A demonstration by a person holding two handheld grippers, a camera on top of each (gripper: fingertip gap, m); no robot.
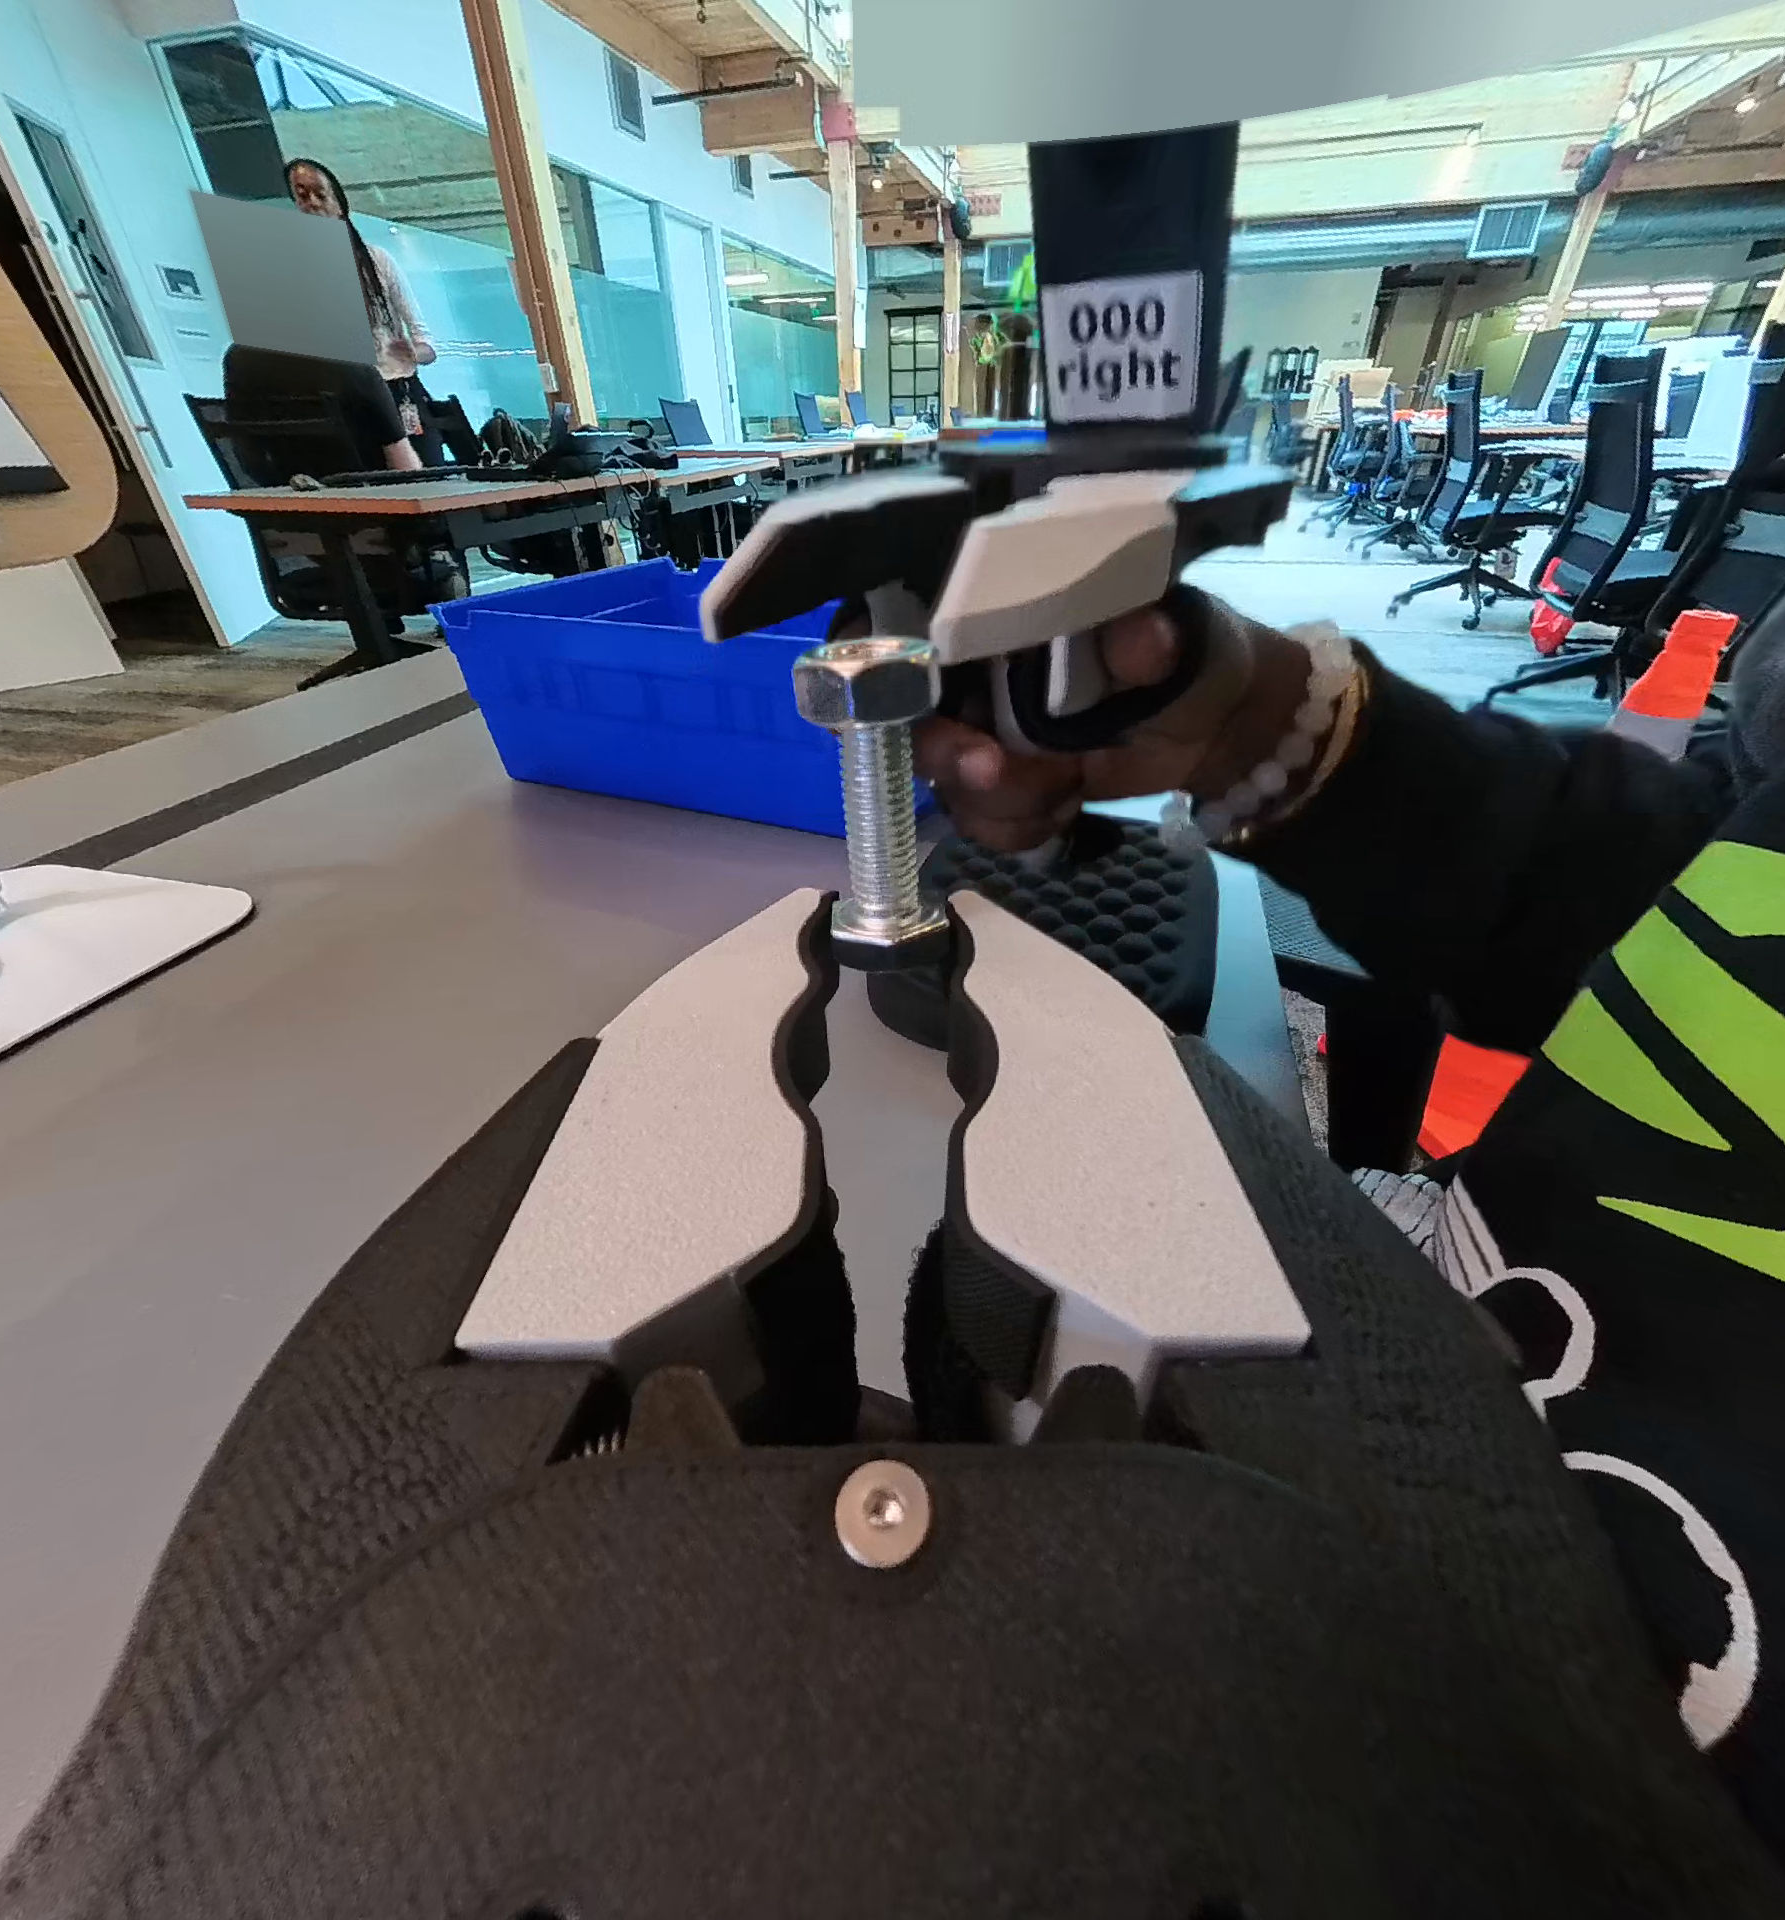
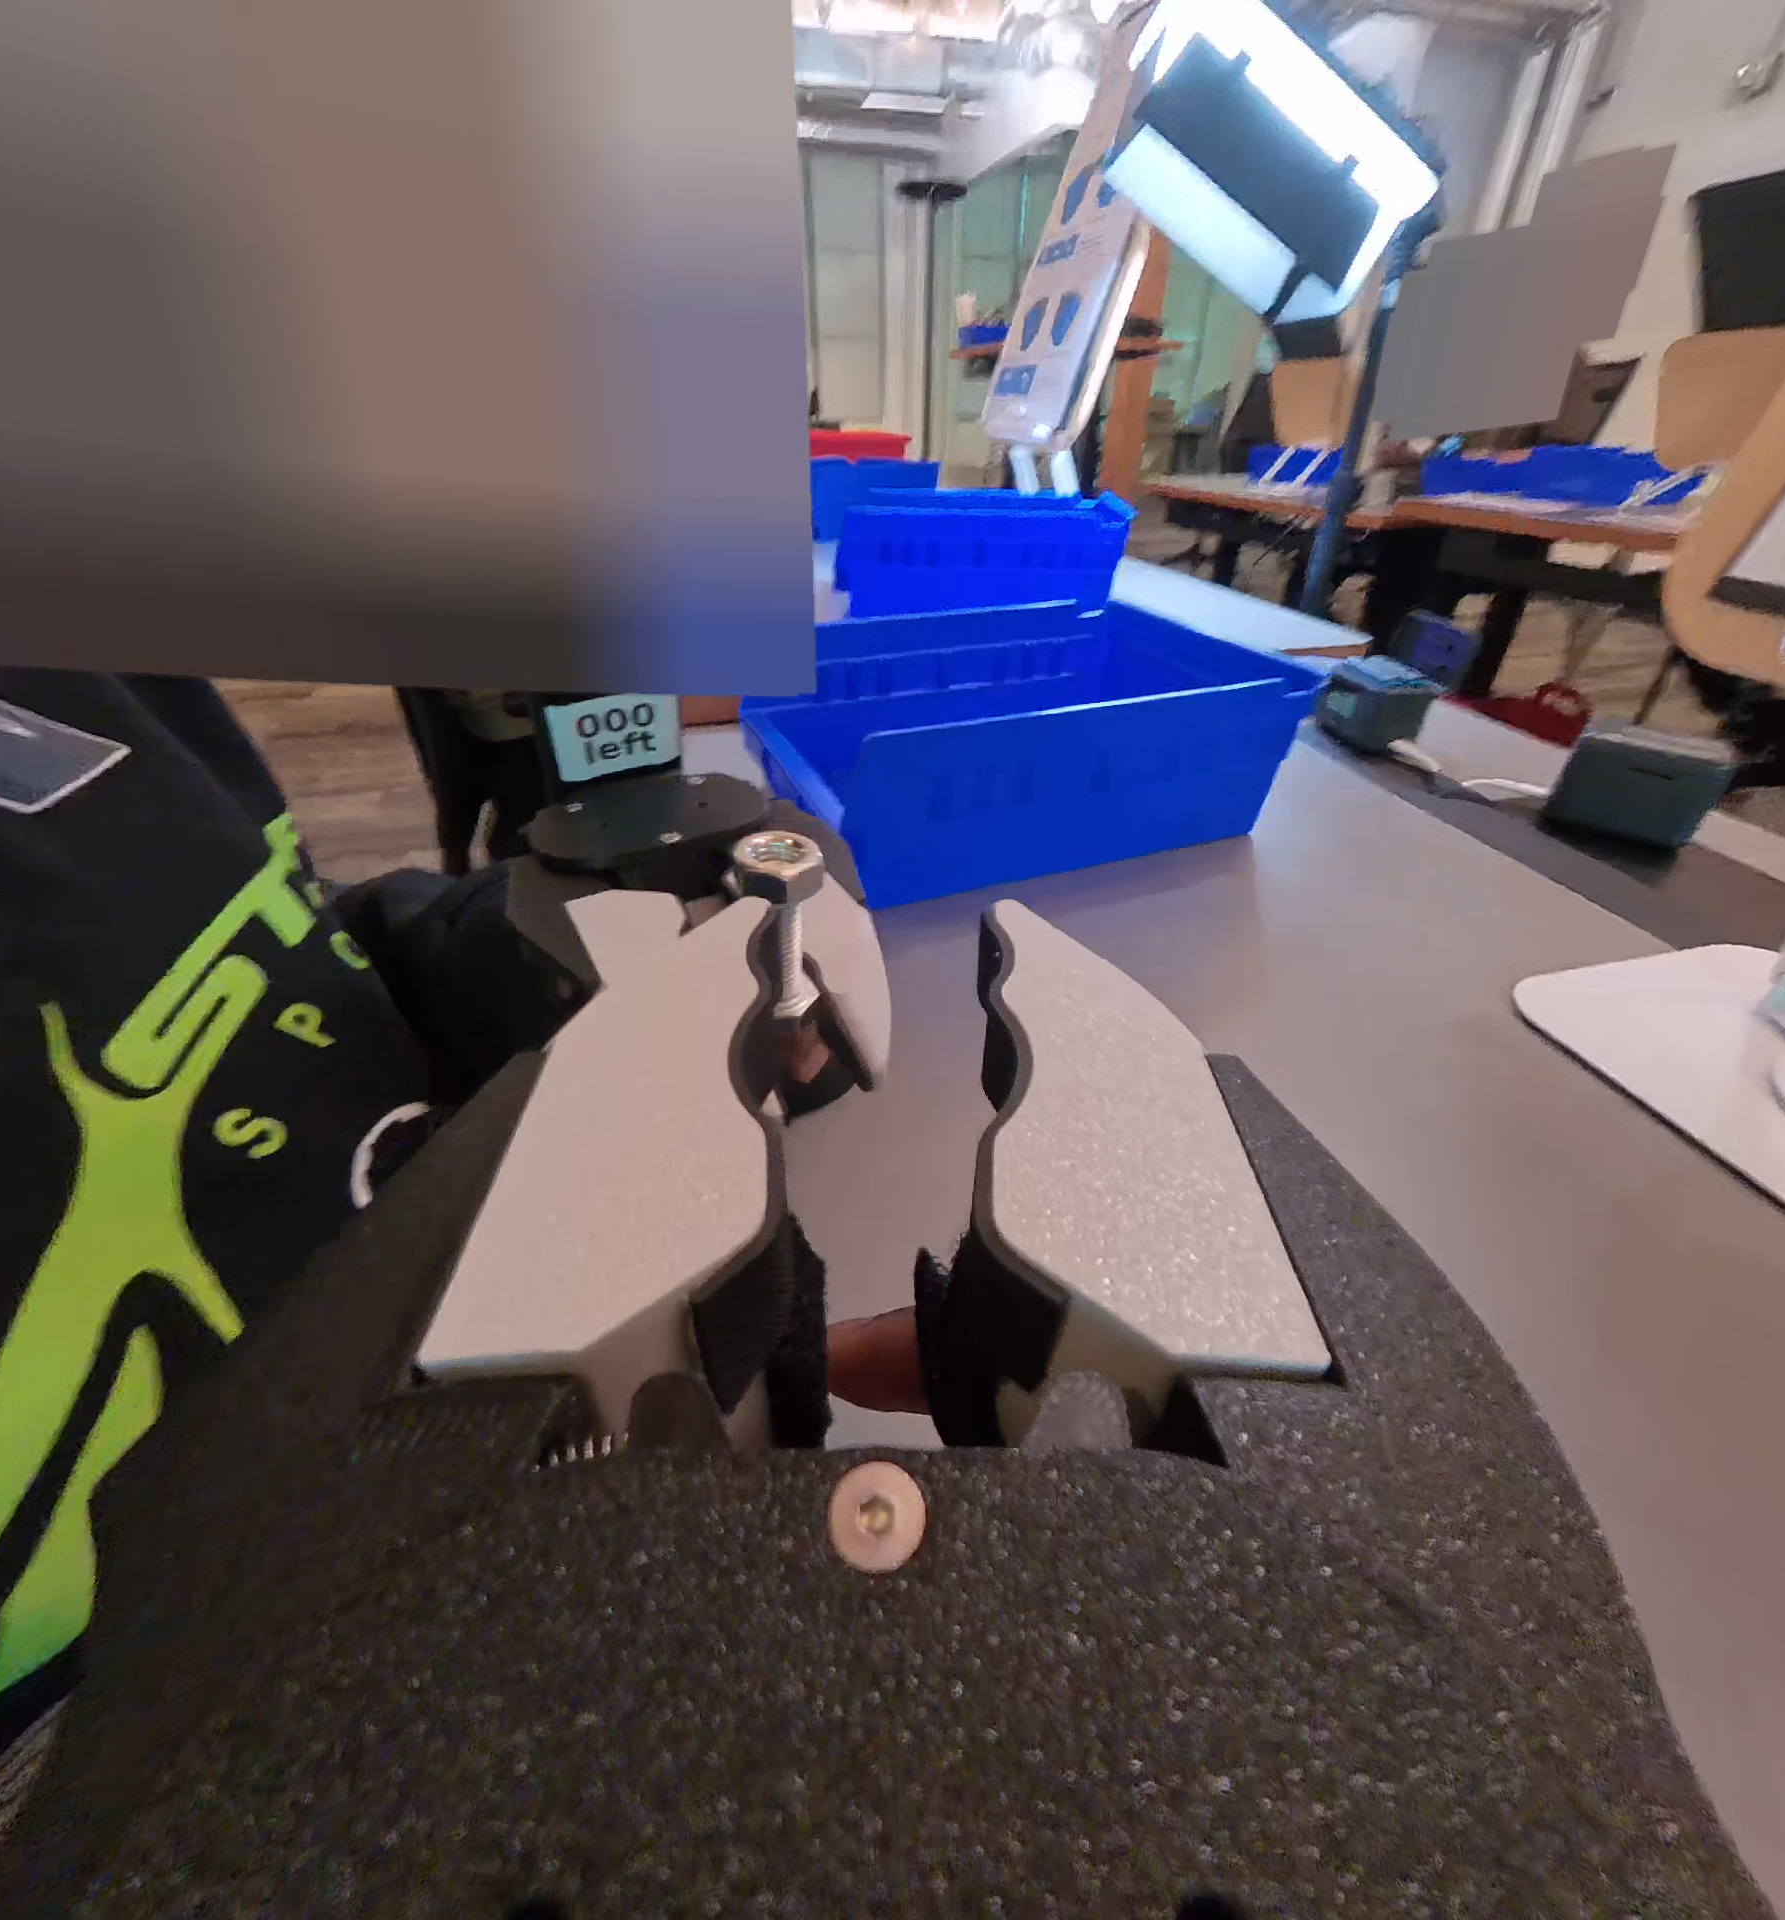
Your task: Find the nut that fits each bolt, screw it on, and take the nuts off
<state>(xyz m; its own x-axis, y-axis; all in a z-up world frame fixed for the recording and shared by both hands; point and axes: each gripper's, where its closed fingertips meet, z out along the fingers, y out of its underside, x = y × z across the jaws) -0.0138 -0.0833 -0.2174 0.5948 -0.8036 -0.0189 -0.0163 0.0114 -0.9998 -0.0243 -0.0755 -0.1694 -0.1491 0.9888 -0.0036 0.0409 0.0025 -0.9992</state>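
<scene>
A silver bolt [image 1: 877,810] stands upright with its threads pointing up. My left gripper [image 1: 886,906] is shut on its hex head at the bottom, just above the grey table [image 1: 348,1039]. A silver nut [image 1: 865,681] sits at the top of the threads. My right gripper [image 1: 823,623] is open, its fingertips just above and behind the nut, not closed on it. In the right wrist view the right gripper [image 2: 872,925] is open. The nut [image 2: 779,862] and bolt [image 2: 792,977] lie close to its left finger [image 2: 649,1143]. The left gripper [image 2: 815,1023] holds the bolt from the left.
A blue divided bin [image 1: 618,675] stands on the table behind the bolt and also shows in the right wrist view [image 2: 1023,748]. A white stand base [image 1: 88,935] lies at the left. A hand [image 1: 1075,748] holds the right gripper. Small dark boxes [image 2: 1636,779] sit at the far table edge. Across from one pair of fingers to the other is roughly 5 centimeters.
</scene>
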